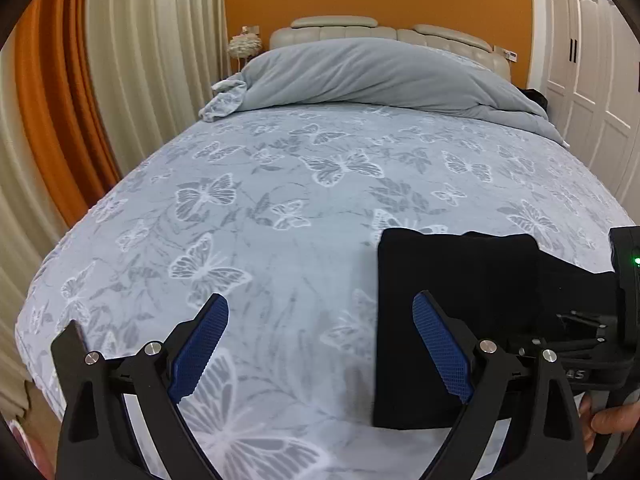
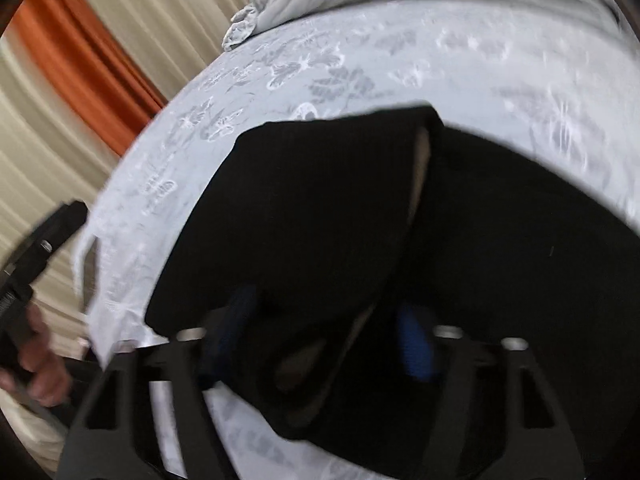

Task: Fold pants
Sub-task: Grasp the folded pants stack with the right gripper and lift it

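**Black pants on bed, left gripper spread, right gripper hard to read**

Left wrist view: left gripper [image 1: 320, 344] released, jaws wide apart, nothing between the blue pads [image 1: 200, 348]. It hangs over the butterfly-print bed [image 1: 248, 184]. Pants [image 1: 456, 280] lie folded into a dark block at lower right of frame, flat on the cover, w/ the right-side pad in front of its left edge. Grey duvet [image 1: 368, 72] bunched at top centre, below the padded headboard [image 1: 384, 32]. Orange/cream curtains [image 1: 80, 80] upper left. White wardrobe doors [image 1: 580, 60] upper right.

Right wrist view (blurred): pants [image 2: 304, 220] fill centre & lower right, one layer overlapping another, pale seam between. Right gripper [image 2: 324, 344] low in frame; cloth hangs over and between the fingers, blue pads [image 2: 416, 348] partly hidden, so can't tell if it's clenched on the fabric or loose. Left gripper body & a hand [image 2: 40, 368] at lower left edge.
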`<state>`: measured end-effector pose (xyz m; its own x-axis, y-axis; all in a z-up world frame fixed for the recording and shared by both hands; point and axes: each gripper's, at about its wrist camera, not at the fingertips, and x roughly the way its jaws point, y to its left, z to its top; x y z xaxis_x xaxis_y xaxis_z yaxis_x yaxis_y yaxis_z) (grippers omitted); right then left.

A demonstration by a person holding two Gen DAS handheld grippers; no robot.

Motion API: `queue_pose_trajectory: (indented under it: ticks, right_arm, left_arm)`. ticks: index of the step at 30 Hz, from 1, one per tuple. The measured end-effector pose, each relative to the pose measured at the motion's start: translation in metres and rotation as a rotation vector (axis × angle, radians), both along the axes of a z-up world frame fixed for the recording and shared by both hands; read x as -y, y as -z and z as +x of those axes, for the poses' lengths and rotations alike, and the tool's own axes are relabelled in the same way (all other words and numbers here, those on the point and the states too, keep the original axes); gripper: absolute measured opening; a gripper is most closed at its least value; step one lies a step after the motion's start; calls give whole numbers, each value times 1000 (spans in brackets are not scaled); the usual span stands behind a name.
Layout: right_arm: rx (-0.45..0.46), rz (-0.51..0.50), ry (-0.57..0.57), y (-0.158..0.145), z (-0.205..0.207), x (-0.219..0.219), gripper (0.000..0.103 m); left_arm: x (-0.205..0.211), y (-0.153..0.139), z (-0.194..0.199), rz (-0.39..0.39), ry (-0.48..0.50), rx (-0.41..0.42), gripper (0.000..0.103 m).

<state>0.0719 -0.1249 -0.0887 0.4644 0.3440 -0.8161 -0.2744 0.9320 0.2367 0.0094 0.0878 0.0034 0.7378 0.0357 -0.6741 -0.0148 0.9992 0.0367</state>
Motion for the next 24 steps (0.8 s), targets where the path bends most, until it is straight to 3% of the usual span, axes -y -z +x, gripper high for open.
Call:
queue_pose_trajectory:
  ticks: [1,6,10,13,17,21,24]
  right_arm:
    - [11,23,-17,-6,1,-2,20]
    - [172,120,-90,-85,-18,6,17]
    - [277,123,-9,-125,-44,73,17]
    - [248,104,131,-112,-55,147,17]
    - [58,84,331,-54,-60,238,17]
    - [-89,113,357,-2,-57,265,23]
    - [-84,159,372,-3,-59,264,26]
  left_arm:
    - [-3,1,3,-1,-7,1,91]
    - [-19,0,7,-70,-46,10,91]
    - [-9,-4,12,-140,-20,2,91]
    - [14,0,18,-158,22,-21,91]
    - [59,12,21,-138,110,-55,91]
    - [109,25,20,-85,212,-70,91]
    - [129,36,24,-146,266,-119,91]
